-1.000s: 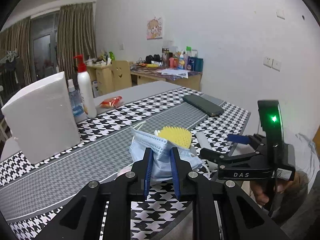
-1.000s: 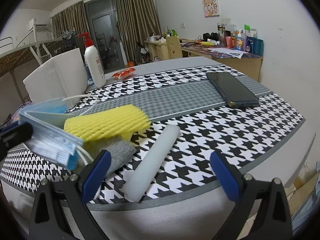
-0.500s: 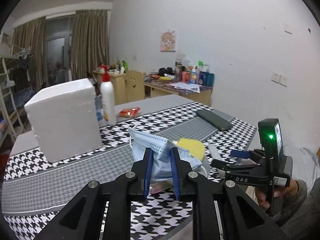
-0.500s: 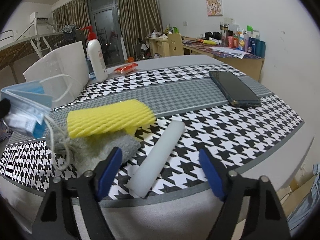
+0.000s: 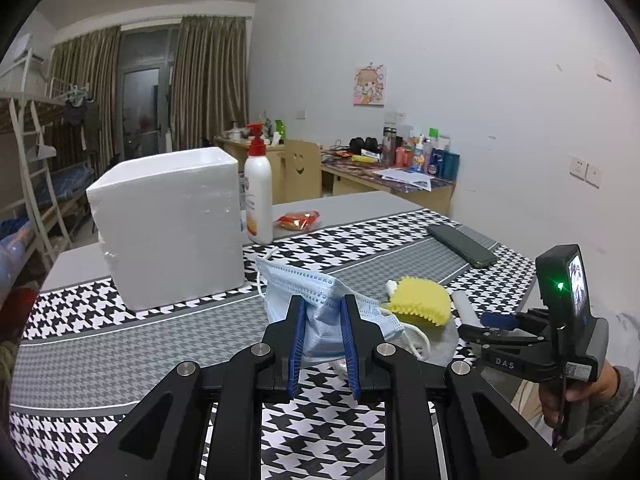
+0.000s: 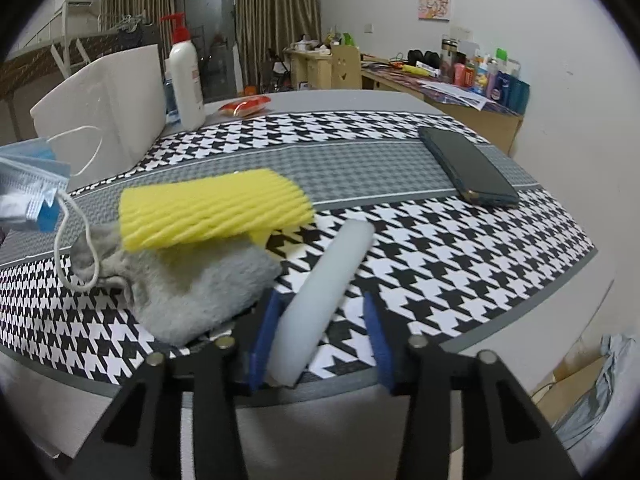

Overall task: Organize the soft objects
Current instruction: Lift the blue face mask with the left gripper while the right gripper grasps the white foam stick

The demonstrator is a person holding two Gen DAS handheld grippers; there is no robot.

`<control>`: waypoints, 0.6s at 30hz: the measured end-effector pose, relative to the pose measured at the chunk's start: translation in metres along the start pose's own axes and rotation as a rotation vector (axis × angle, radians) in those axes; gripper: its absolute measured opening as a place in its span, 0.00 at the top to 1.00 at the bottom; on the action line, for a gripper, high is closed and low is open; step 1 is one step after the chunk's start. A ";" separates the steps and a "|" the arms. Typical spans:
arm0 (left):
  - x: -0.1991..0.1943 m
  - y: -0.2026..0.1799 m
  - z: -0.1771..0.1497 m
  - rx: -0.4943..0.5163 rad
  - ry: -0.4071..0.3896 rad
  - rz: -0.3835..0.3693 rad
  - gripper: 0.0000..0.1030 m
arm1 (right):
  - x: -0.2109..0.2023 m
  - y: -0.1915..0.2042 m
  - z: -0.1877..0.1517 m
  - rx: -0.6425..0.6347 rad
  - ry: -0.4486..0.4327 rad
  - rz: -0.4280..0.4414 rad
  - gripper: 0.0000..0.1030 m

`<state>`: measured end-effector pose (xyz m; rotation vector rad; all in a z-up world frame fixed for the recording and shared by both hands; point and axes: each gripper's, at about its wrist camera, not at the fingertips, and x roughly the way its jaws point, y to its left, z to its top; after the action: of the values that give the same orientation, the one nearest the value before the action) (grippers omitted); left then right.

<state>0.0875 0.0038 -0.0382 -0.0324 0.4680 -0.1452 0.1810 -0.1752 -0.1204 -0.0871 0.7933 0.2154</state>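
left tongs [image 5: 322, 334] grip the blue mask [image 5: 316, 300]; right tongs [image 6: 320, 338] closing around the white foam tube [image 6: 324, 292].

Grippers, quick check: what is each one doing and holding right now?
Left gripper: shut on the blue face mask, lifted off the table.
Right gripper: closing around the white foam roll; right pad not yet touching.

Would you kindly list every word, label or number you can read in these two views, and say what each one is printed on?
"DAS": white letters on the black body of the right tool, seen in the left wrist view.
Pump bottle: the label print is too small to read.
Wall poster: a cartoon picture, with no legible words.
Bottles on the far desk: labels too blurred to read.
Red packet: print unreadable.
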 end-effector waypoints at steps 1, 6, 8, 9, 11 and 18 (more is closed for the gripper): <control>0.001 -0.001 0.001 -0.001 0.001 0.001 0.81 | 0.000 0.000 0.001 0.003 0.004 0.003 0.60; 0.010 0.005 0.001 -0.019 0.018 0.008 0.81 | 0.003 0.004 0.004 0.018 0.009 0.004 0.73; 0.012 0.007 0.001 -0.025 0.026 0.012 0.81 | 0.003 0.002 0.004 0.026 0.009 0.011 0.80; 0.014 0.008 0.001 -0.028 0.029 0.011 0.81 | 0.001 -0.001 0.005 0.036 0.005 0.022 0.82; 0.015 0.009 0.002 -0.028 0.028 0.008 0.81 | -0.001 -0.004 0.007 0.044 0.004 0.035 0.87; 0.014 0.011 0.002 -0.026 0.023 0.013 0.81 | -0.011 -0.007 0.012 0.051 -0.033 0.043 0.88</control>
<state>0.1020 0.0130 -0.0437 -0.0533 0.4929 -0.1266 0.1830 -0.1818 -0.1039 -0.0179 0.7676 0.2368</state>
